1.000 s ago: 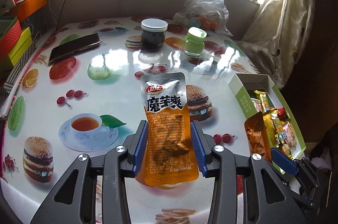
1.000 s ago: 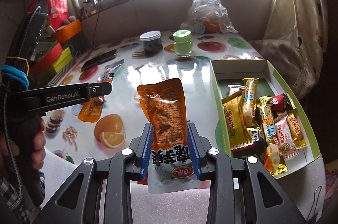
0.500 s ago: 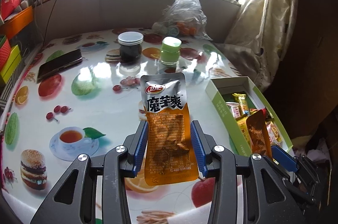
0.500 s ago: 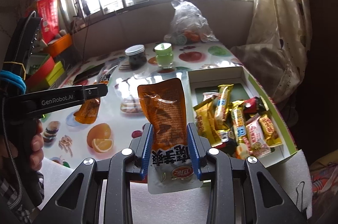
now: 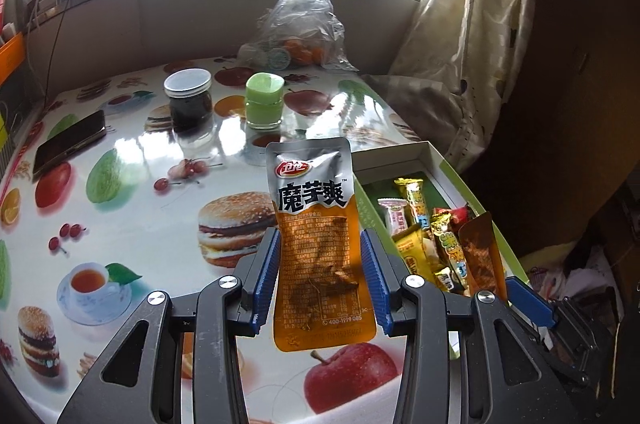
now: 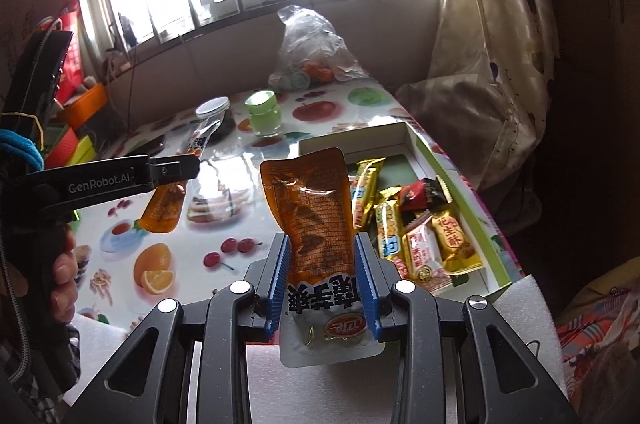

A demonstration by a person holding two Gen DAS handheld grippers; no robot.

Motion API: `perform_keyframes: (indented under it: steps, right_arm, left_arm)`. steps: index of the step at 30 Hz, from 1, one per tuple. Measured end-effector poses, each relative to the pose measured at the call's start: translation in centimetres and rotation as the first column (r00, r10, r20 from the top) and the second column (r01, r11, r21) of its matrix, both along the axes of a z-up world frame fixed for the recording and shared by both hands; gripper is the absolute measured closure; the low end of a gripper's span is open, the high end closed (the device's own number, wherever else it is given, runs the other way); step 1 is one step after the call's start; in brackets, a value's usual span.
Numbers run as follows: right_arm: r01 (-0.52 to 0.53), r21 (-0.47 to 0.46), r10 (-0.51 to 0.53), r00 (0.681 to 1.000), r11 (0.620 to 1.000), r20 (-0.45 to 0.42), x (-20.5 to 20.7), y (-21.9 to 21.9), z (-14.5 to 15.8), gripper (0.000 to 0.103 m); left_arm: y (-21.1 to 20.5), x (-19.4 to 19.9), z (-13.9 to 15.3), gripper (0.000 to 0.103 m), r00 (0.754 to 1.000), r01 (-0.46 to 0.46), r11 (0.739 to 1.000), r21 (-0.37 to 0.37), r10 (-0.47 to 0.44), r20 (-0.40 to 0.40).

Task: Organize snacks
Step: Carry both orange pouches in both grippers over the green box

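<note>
My left gripper (image 5: 320, 276) is shut on an orange and silver snack pouch (image 5: 316, 224), silver end up, held above the table beside the box. My right gripper (image 6: 322, 280) is shut on a second pouch (image 6: 316, 216), orange end up and silver end toward me. The open white and green snack box (image 6: 360, 139) lies just right of it, with several wrapped snacks (image 6: 424, 236) inside. In the right wrist view the left gripper (image 6: 188, 165) and its pouch (image 6: 164, 207) hang at the left. The right gripper's pouch (image 5: 480, 256) shows over the box (image 5: 440, 159) in the left wrist view.
The table (image 5: 140, 203) has a glossy food-print cover. A dark jar with a white lid (image 5: 188, 99), a green jar (image 5: 264, 99), a phone (image 5: 70, 141) and a plastic bag (image 5: 300, 23) sit toward the back. A curtain (image 5: 460, 43) hangs at the right. A person's hand (image 6: 60, 276) holds the left gripper.
Both grippers have carried their pouches to the right, toward the snack box, which now sits closer and larger in both views. Both grips are unchanged.
</note>
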State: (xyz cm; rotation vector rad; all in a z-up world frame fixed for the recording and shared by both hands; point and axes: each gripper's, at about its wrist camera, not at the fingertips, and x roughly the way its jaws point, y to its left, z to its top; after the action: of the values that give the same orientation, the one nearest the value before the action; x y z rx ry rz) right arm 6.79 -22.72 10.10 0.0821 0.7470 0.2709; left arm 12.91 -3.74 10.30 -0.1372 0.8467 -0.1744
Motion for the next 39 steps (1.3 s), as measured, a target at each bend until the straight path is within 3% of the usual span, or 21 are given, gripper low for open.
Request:
perform_keyframes:
  steps: [39]
  right_arm:
    - [0.156,-0.03,-0.157,0.985,0.987,-0.064,4.8,-6.5,-2.2,0.072]
  left_arm:
    - [-7.7,5.0,-3.2,0.061,0.986,0.144,0.989,-0.02,-0.145,-0.081]
